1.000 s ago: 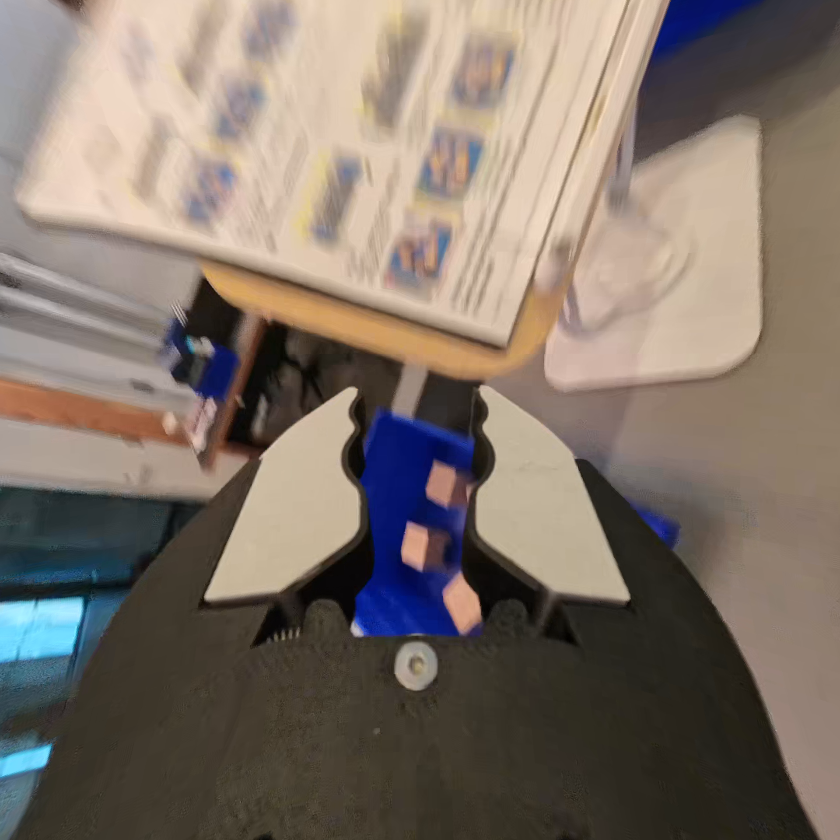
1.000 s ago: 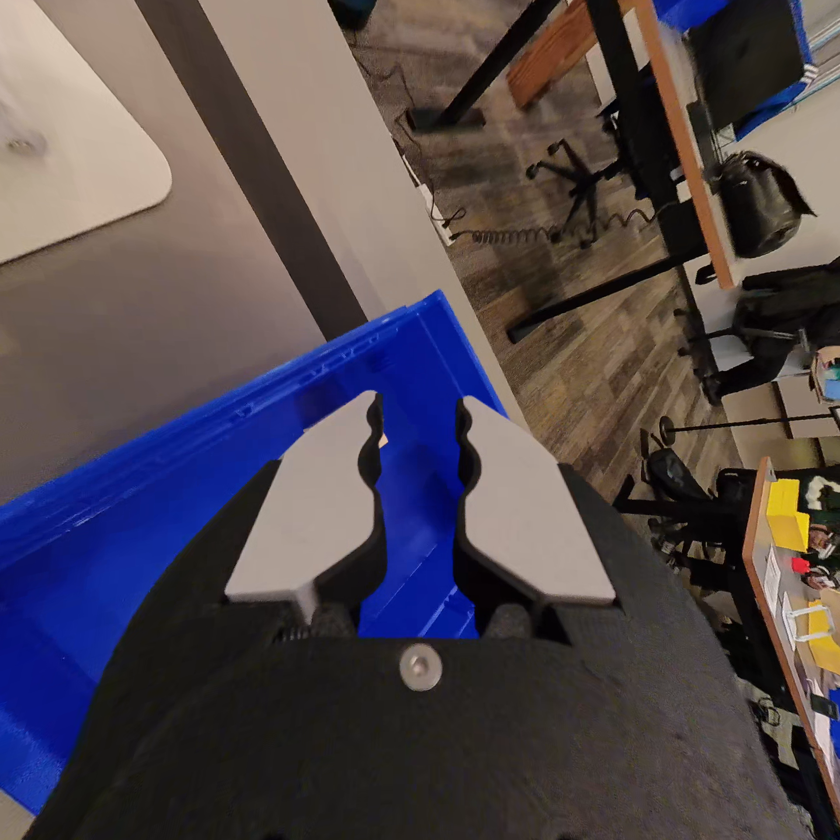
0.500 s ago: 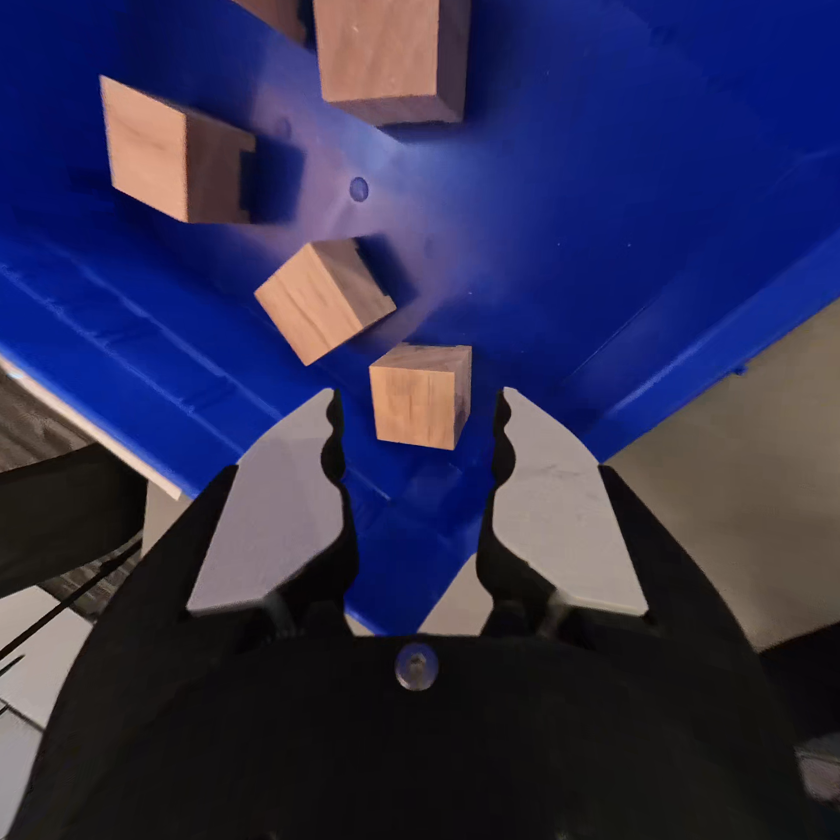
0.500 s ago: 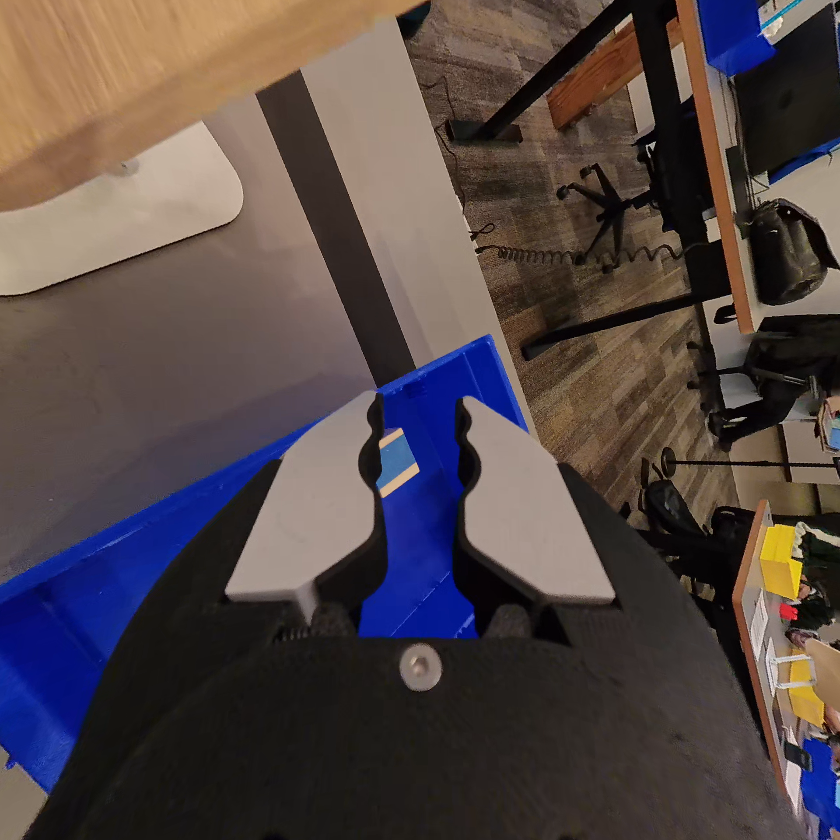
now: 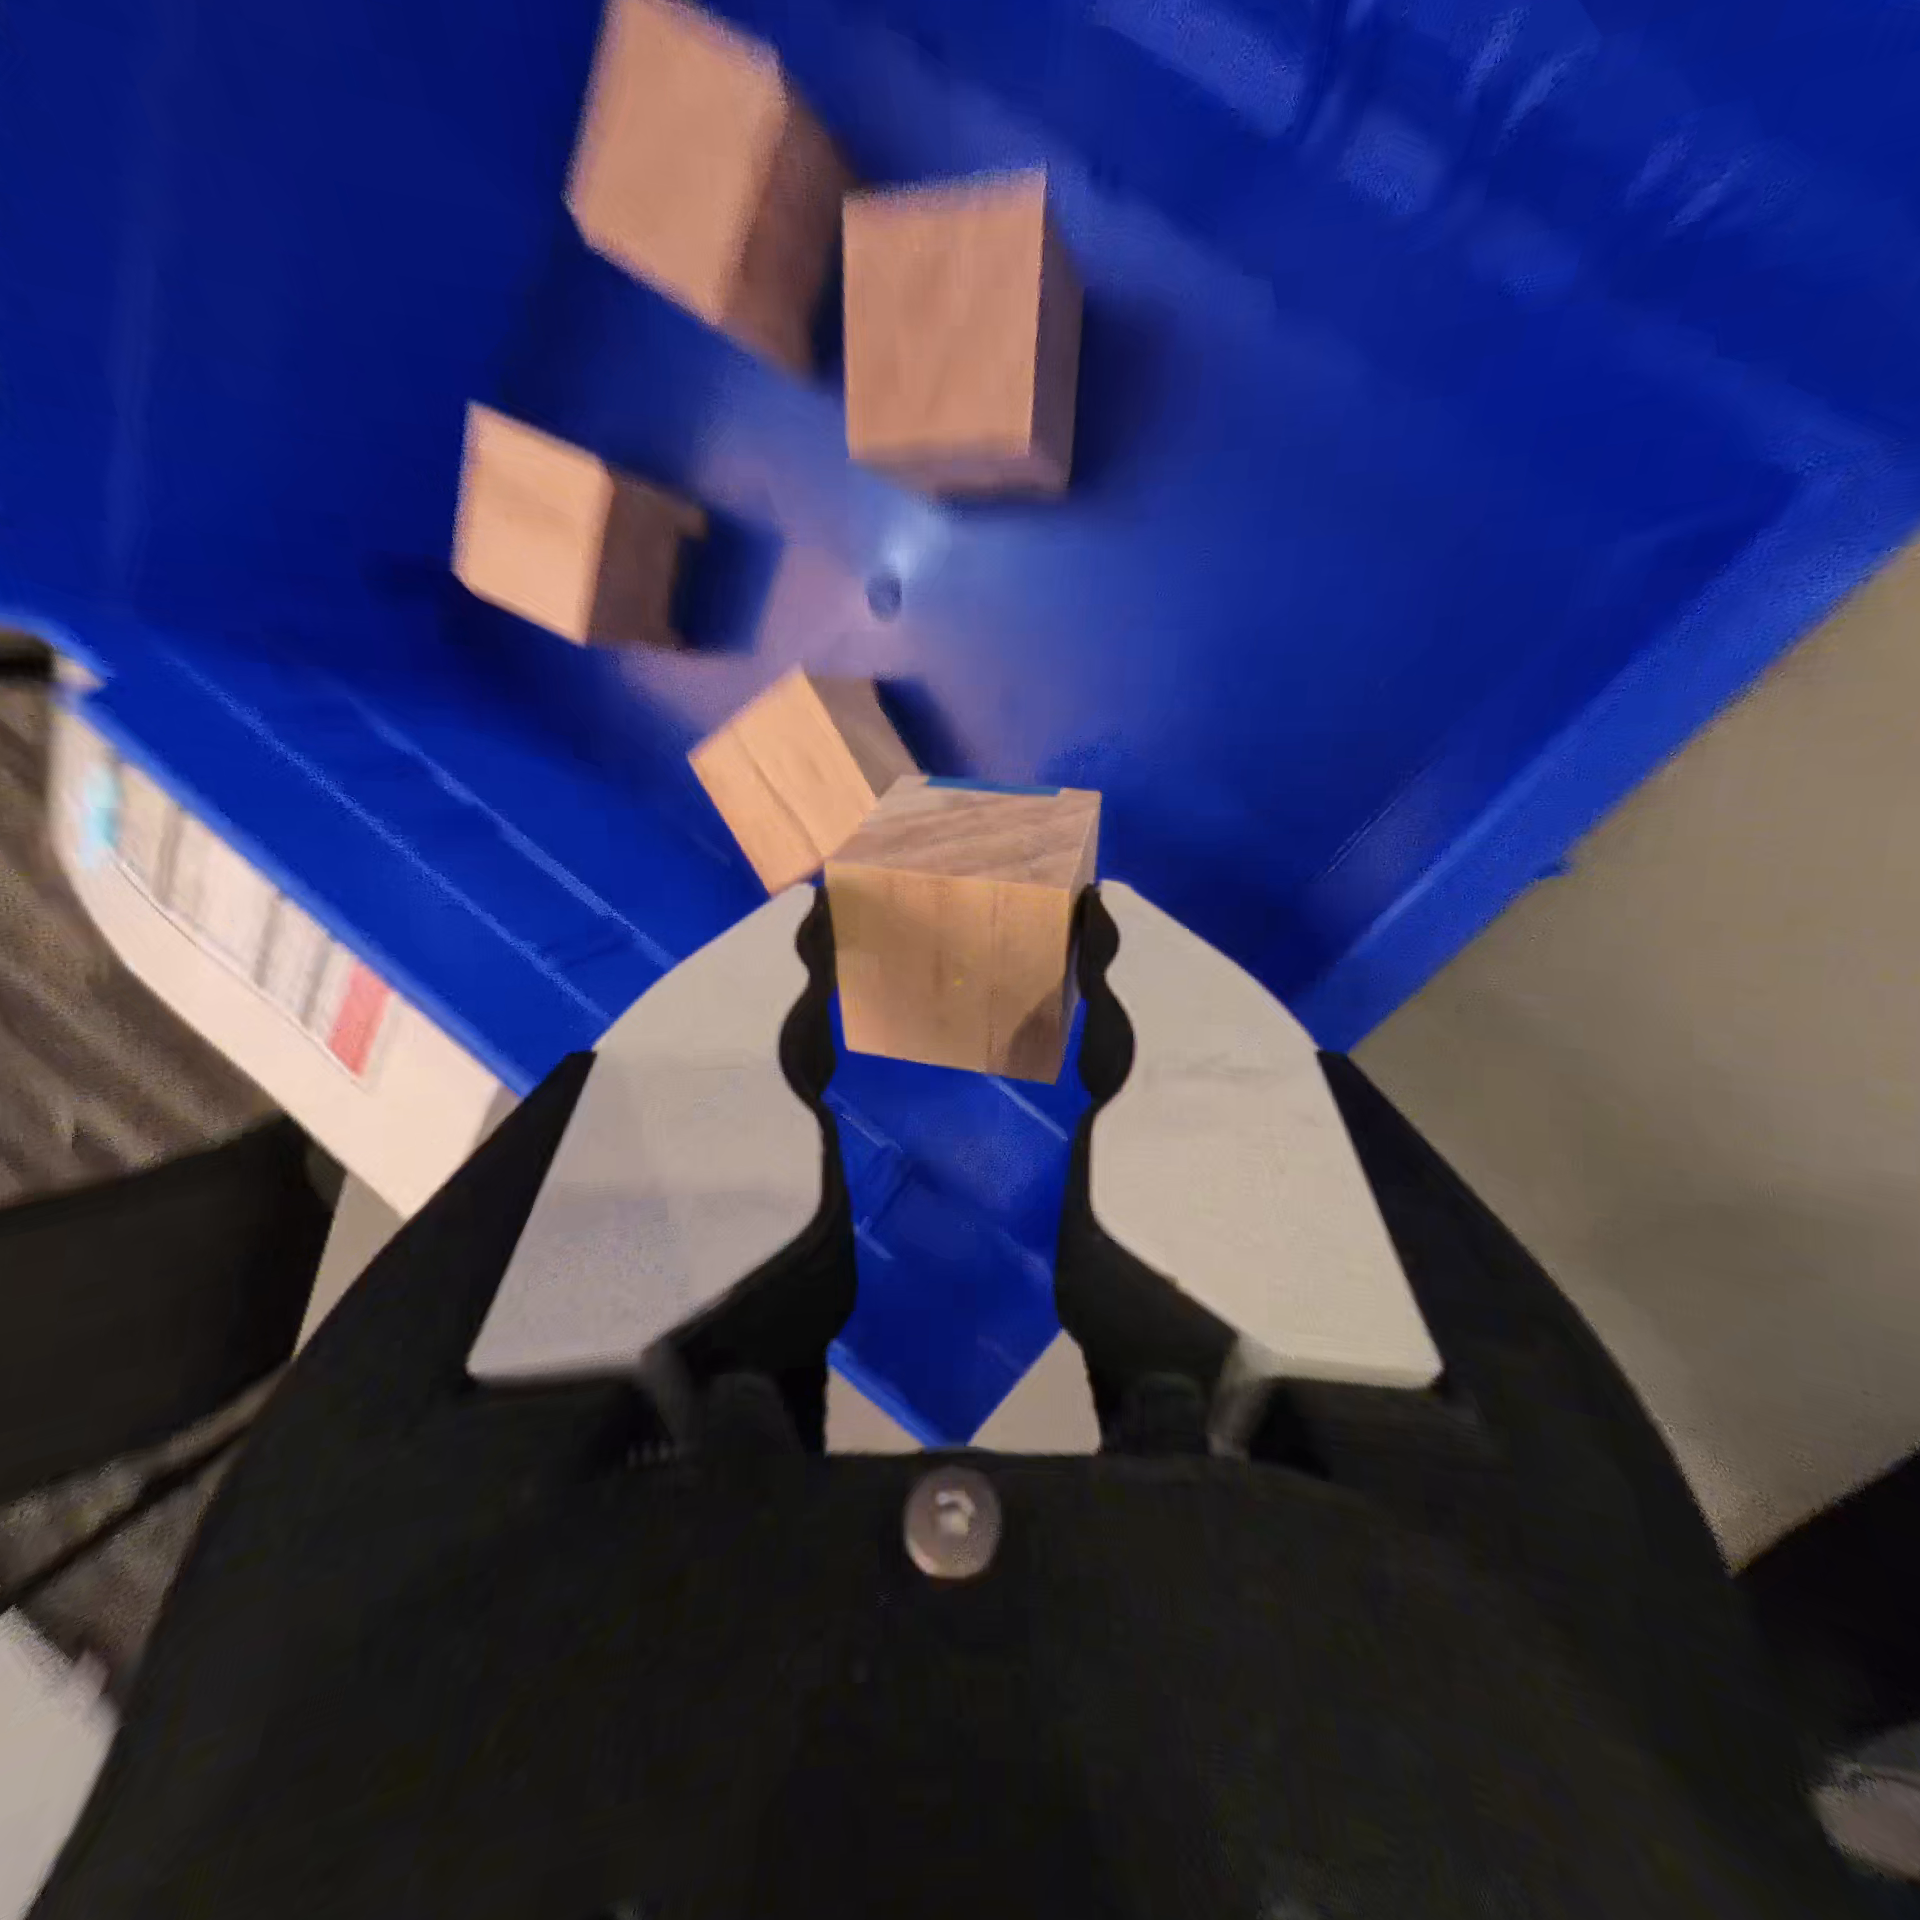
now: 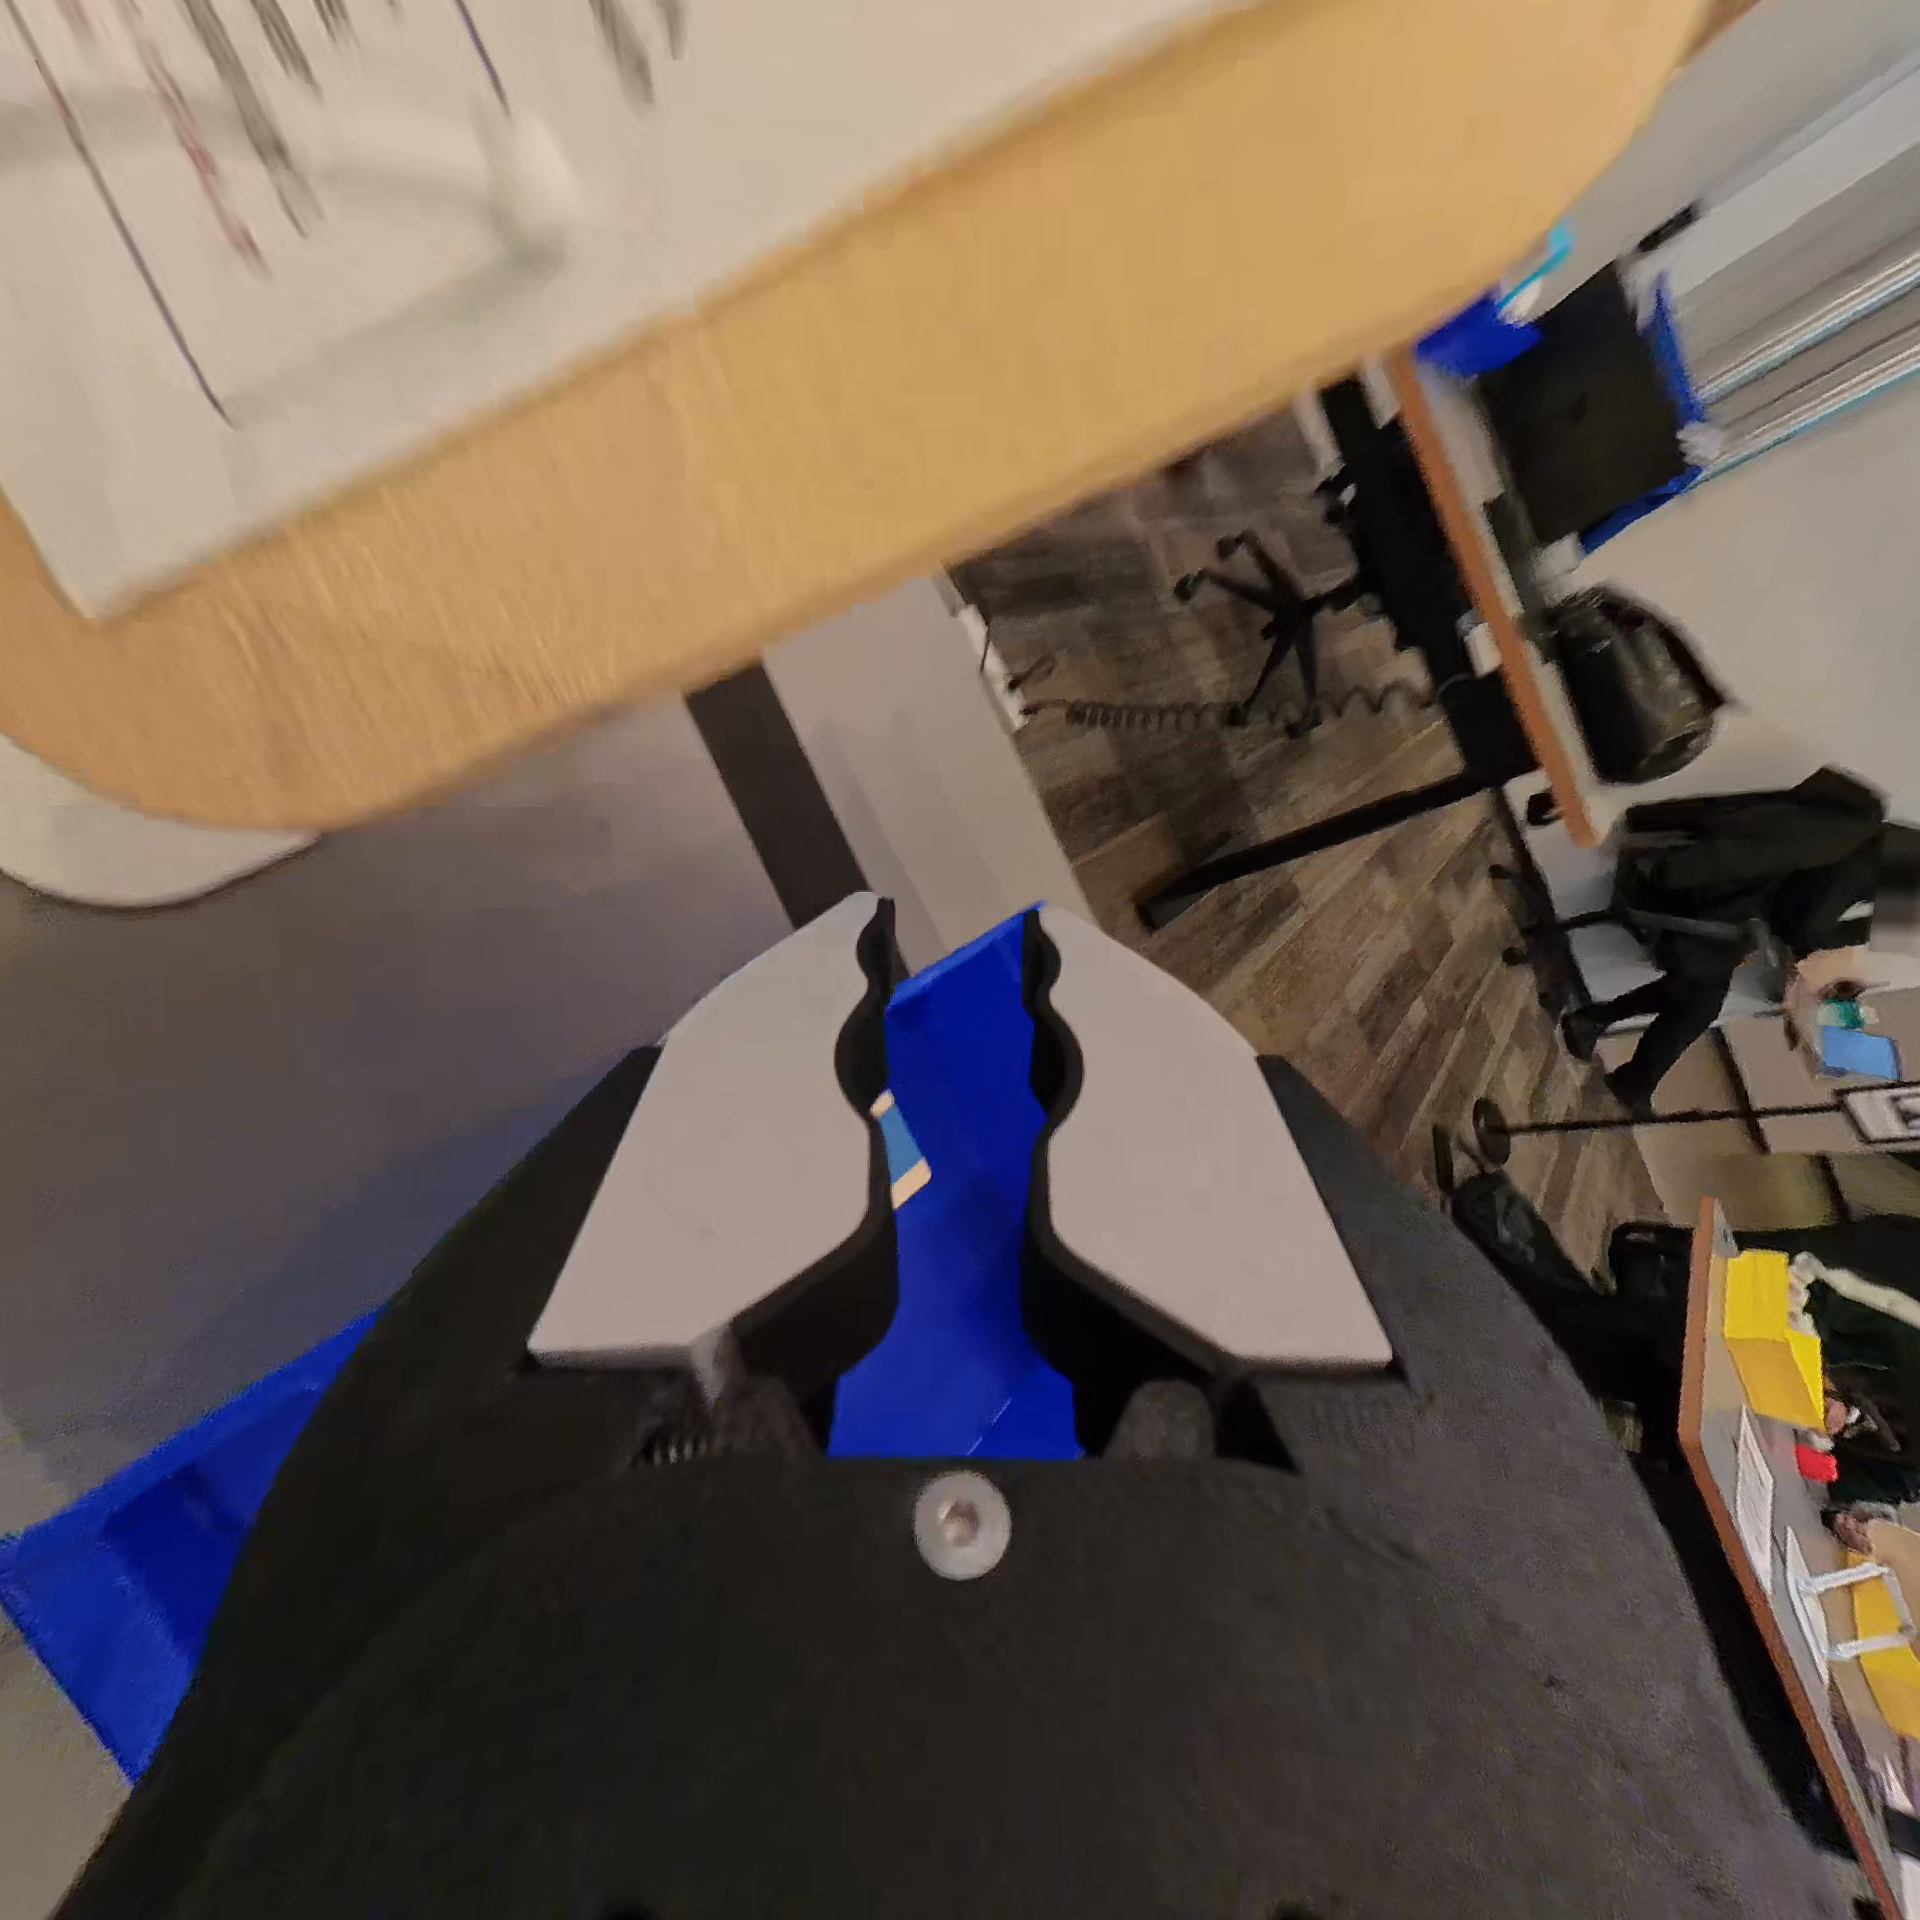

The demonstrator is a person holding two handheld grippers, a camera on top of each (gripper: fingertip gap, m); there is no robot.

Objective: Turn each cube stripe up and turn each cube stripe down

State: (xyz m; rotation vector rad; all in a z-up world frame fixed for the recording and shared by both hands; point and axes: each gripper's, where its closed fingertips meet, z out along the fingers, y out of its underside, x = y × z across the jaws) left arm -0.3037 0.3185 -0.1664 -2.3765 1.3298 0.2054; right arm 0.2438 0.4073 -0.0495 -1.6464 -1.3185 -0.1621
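Note:
In the left wrist view my left gripper [image 5: 954, 935] is shut on a wooden cube [image 5: 956, 956]. Both pads press its sides, and a blue stripe shows at its far top edge. It hangs over the near corner of the blue bin [image 5: 1351, 520]. Several more wooden cubes lie on the bin floor, among them one just behind the held cube [image 5: 784, 774], one at the left [image 5: 561, 525] and one farther up [image 5: 951, 332]. In the right wrist view my right gripper [image 6: 956, 935] is open and empty over the bin's far wall [image 6: 956, 1226]. A blue-striped cube [image 6: 902, 1148] peeks from behind its left finger.
A white label [image 5: 260, 935] sits on the bin's outer wall. A grey surface [image 5: 1662, 935] lies to the bin's right. A wooden tabletop edge [image 6: 831, 416] with a white sheet on it hangs above the right gripper. Desks and chairs [image 6: 1455, 675] stand beyond.
My left gripper swung down into the bin, moved onto the nearest cube and closed on it. My right gripper stayed open while its view swung up towards the wooden tabletop.

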